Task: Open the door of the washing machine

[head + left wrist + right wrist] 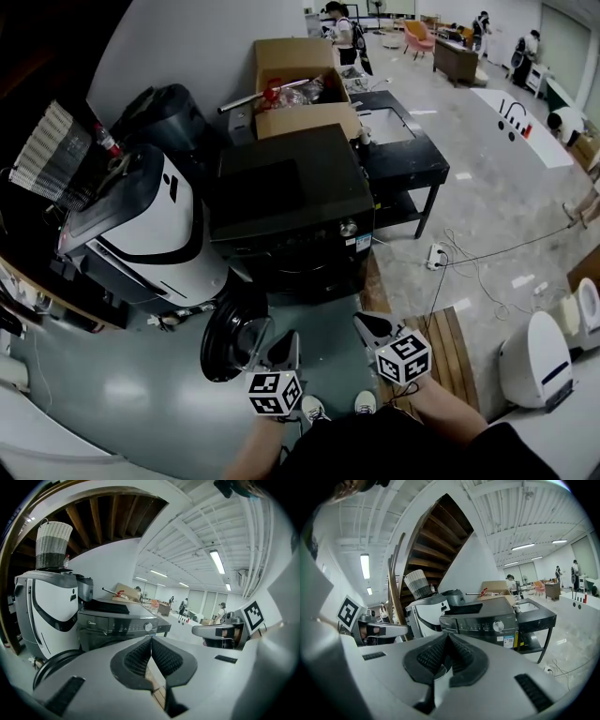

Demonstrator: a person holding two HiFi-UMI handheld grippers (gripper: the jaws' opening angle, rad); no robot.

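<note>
Door (228, 339), head view: swung open, low at the left front of the dark washer (291, 202); left gripper (289, 339) and right gripper (364, 322) hover near it.
Left gripper view: jaws together, empty, washer ahead.
Right gripper view: jaws together, empty, washer ahead.

Washing machine (314, 202) — glossy dark finish

Head overhead; gripper views level; all share washing machine (291, 202).

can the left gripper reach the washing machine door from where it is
Probably yes: the left gripper sits right beside the swung-open washing machine door, with nothing between them. Its jaws are shut, though.
</note>
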